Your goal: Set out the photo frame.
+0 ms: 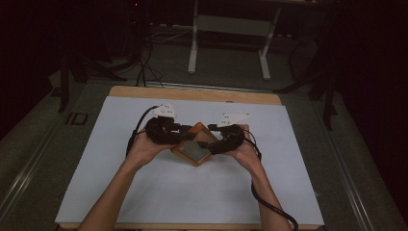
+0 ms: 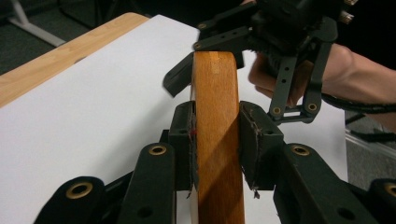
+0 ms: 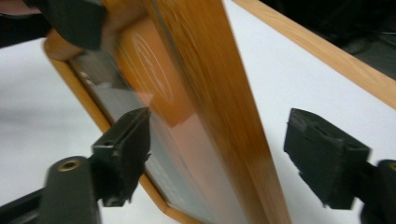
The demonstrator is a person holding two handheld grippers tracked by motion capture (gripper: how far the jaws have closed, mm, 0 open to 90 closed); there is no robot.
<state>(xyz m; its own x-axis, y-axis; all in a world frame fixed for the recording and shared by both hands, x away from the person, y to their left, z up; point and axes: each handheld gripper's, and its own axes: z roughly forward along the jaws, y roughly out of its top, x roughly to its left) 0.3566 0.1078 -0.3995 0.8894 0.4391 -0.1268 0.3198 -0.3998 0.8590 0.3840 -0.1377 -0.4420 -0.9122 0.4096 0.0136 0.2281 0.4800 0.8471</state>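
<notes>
White-covered table is carrying the action: left gripper is clamping the wooden frame upright mid-table, steadying it, right gripper is standing wide around its edge

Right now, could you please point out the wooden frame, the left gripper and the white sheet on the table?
wooden frame (image 2: 217, 135): left gripper view, its wooden edge.
left gripper (image 2: 215, 149): left gripper view, midway between its pads, clamped on the frame.
white sheet (image 1: 192, 192): high view, bare near part.
</notes>
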